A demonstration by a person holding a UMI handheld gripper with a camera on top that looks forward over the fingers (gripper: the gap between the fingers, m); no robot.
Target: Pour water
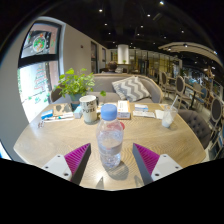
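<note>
One clear plastic water bottle [110, 140] with a blue cap stands upright on the round wooden table [40, 145], between the two fingers of the gripper [111, 160], whose magenta pads [76, 159] sit spread wide with a plain gap at either side, so nothing is gripped. Beyond the bottle a mug [89, 107] stands near a potted plant [74, 83], with a small box [123, 108] beside it and a glass with a straw [167, 116] further toward the right; which of these is meant to receive the water I cannot tell. The bottle looks mostly full, so it should feel fairly heavy for its size, and its thin wall will likely give under a hard squeeze. The smooth surface may slip when tilted. A hold around the mid-body, below the shoulder and near the balance point, seems the safest, with firm but moderate pressure.
</note>
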